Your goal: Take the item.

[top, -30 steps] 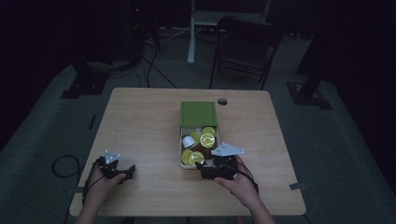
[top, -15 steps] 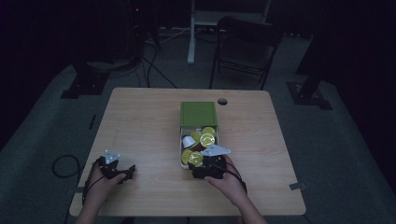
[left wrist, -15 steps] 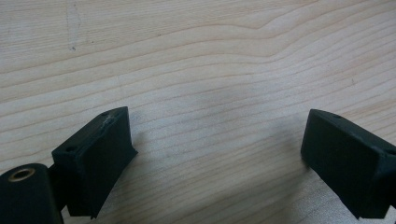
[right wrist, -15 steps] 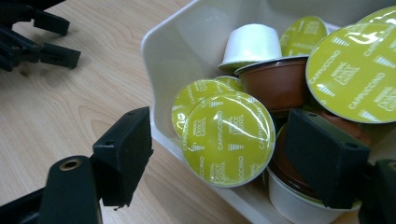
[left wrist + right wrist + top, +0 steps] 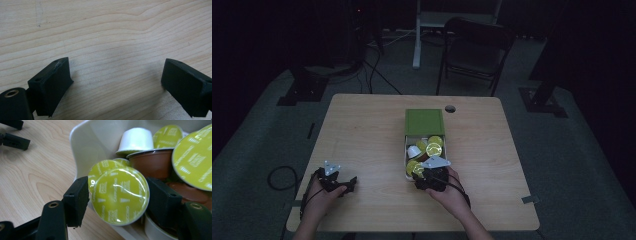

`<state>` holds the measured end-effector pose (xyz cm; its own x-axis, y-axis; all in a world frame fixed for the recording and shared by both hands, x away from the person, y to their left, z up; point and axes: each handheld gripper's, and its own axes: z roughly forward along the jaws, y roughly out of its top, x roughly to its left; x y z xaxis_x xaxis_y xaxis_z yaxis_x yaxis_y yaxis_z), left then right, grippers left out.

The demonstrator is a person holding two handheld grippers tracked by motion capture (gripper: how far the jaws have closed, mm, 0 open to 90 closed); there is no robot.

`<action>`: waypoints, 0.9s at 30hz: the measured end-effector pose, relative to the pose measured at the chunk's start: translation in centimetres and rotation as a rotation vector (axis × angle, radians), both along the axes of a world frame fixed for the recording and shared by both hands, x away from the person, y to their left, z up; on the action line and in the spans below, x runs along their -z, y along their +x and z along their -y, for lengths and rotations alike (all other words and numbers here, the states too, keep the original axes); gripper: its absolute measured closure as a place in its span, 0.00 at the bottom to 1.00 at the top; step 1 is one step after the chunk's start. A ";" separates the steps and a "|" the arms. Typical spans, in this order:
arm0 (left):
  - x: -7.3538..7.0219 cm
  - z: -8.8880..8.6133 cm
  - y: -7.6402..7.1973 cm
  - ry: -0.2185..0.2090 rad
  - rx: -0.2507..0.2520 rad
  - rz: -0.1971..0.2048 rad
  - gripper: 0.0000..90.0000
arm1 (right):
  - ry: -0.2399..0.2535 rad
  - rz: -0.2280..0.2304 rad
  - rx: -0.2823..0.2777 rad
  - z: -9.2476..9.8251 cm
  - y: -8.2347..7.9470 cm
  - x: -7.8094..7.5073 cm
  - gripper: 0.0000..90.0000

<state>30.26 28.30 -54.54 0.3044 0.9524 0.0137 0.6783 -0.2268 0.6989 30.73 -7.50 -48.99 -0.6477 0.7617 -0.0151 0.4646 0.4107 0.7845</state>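
High view: one box (image 5: pixel 425 121), two hand-held grippers (image 5: pixel 431 176).

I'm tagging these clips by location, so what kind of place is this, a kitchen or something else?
Probably a lab or recording studio, not a kitchen: a lone wooden table stands on dark carpet in a dim room, with a folding chair, equipment stands and floor cables behind it.

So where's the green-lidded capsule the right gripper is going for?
In the right gripper view the capsule sits between the right gripper pads at the near corner of the white tray, in front of a brown capsule.
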 end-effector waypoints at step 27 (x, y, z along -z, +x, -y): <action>0.0 0.0 0.0 0.000 0.000 0.000 0.10 | 0.060 0.002 -0.024 0.0 0.2 -1.2 0.44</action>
<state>30.26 28.30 -54.54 0.3043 0.9525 0.0136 0.6783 -0.2267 0.6990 30.89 -7.53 -47.75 -0.6657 0.7457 0.0284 0.4535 0.3740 0.8090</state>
